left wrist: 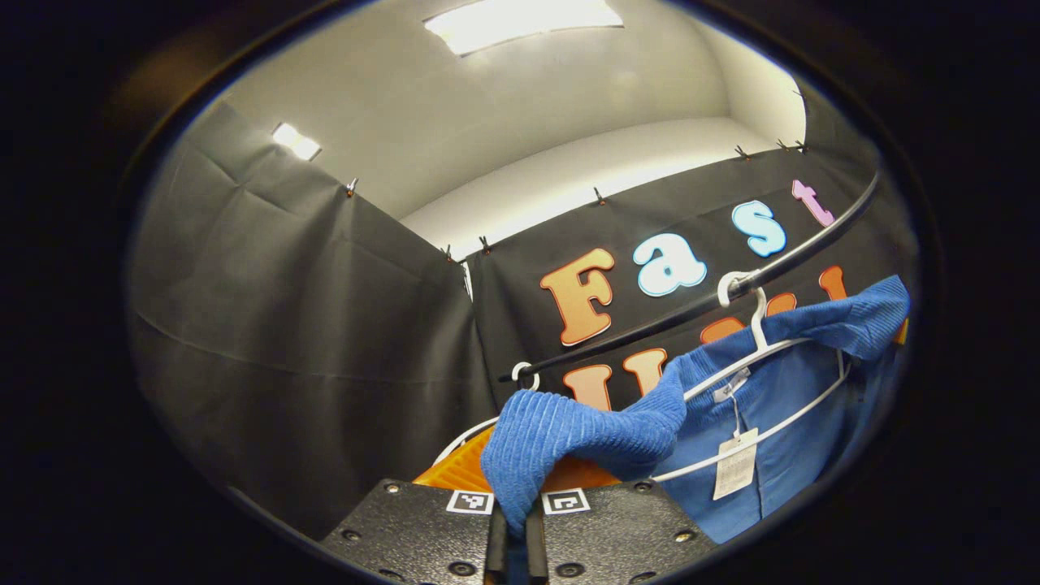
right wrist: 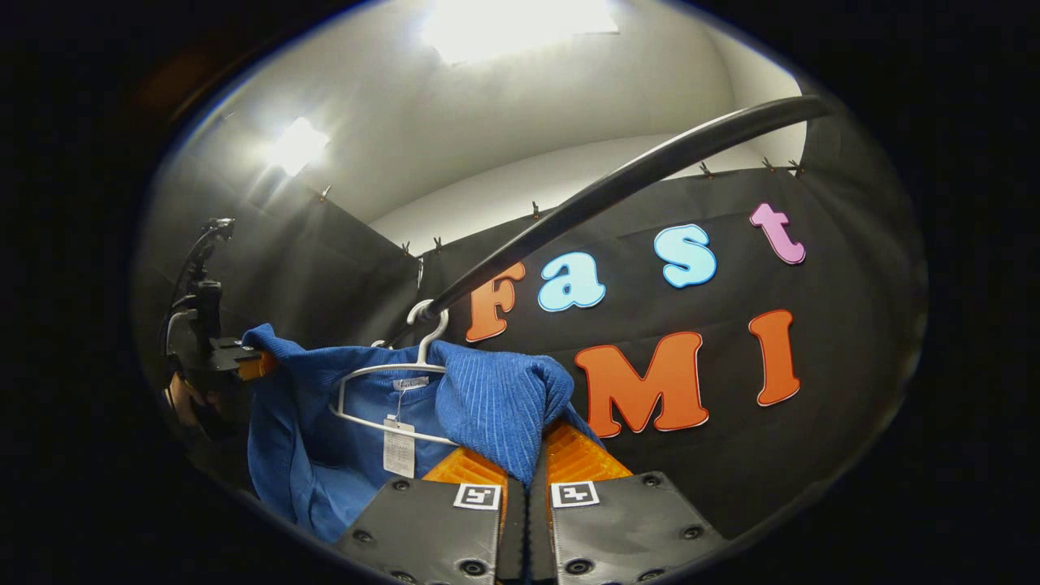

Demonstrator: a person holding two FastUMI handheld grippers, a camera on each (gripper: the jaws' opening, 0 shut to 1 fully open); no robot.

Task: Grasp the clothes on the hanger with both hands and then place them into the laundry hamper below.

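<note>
Blue sweater (left wrist: 780, 406) hangs on the white hanger (left wrist: 760, 357) from the rail (right wrist: 617, 191); left claw (left wrist: 515, 532) and right claw (right wrist: 526, 496) each pinch a shoulder. Lift both evenly to clear the hanger's ends.

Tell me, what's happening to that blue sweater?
A person holds a gripper in each hand, and both have pinched the blue sweater. The left gripper grips one shoulder, the right gripper the other. The sweater hangs on a white hanger, hooked over the black rail. It is not off yet.
</note>
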